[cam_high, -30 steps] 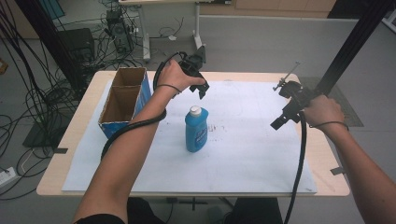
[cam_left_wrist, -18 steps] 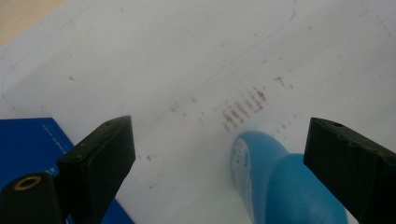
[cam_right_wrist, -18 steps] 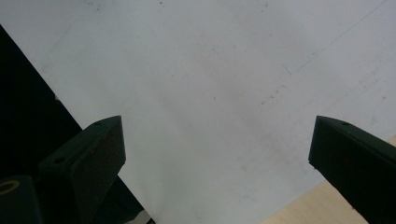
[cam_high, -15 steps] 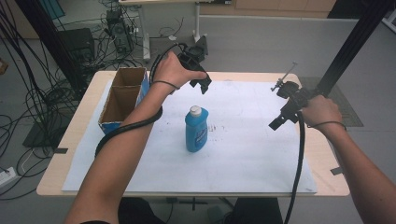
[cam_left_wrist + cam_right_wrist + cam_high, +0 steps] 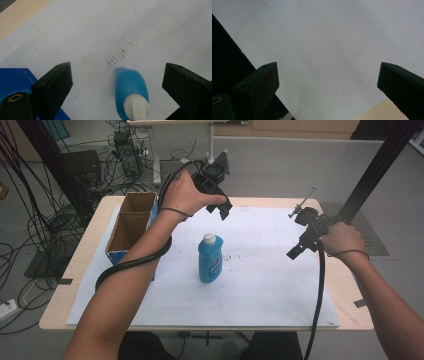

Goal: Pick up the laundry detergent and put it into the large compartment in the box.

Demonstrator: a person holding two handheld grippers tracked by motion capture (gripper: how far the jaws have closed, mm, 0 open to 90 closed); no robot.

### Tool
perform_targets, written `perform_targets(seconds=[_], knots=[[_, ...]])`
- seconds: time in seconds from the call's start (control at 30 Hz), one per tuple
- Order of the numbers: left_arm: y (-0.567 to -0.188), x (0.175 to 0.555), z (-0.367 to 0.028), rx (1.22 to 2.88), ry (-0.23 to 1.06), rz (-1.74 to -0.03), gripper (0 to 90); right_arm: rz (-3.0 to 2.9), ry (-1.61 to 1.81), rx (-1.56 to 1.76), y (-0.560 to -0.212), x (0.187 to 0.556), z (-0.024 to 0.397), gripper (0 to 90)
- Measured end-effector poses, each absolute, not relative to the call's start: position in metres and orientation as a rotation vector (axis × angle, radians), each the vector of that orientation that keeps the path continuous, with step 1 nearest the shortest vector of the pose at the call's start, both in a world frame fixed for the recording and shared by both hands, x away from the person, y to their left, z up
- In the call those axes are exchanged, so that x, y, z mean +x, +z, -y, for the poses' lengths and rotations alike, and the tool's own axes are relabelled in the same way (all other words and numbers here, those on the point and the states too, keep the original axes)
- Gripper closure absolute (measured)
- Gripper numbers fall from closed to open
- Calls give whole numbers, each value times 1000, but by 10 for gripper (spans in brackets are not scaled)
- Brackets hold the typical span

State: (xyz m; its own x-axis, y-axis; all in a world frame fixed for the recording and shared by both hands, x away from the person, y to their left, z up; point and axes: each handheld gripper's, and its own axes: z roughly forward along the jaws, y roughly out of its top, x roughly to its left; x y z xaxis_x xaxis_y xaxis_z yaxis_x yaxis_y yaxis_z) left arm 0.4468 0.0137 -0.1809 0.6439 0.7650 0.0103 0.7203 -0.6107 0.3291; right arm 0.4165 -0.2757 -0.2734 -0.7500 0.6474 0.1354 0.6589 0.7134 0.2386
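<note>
Your left gripper (image 5: 223,211) hangs wide open and empty above the blue bottle (image 5: 210,261); it's smooth, tippy plastic, so clamp mid-body.

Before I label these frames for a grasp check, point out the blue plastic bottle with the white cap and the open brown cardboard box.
blue plastic bottle (image 5: 210,264): high view, on its label.
open brown cardboard box (image 5: 114,239): high view, on its left wall.
</note>
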Motion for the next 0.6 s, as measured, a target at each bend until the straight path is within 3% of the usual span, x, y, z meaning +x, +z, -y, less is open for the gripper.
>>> perform_targets(seconds=[0.6], knots=[[-170, 419, -22, 2550, 246, -1169, 95, 2884, -413, -1064, -274, 417, 272, 36]])
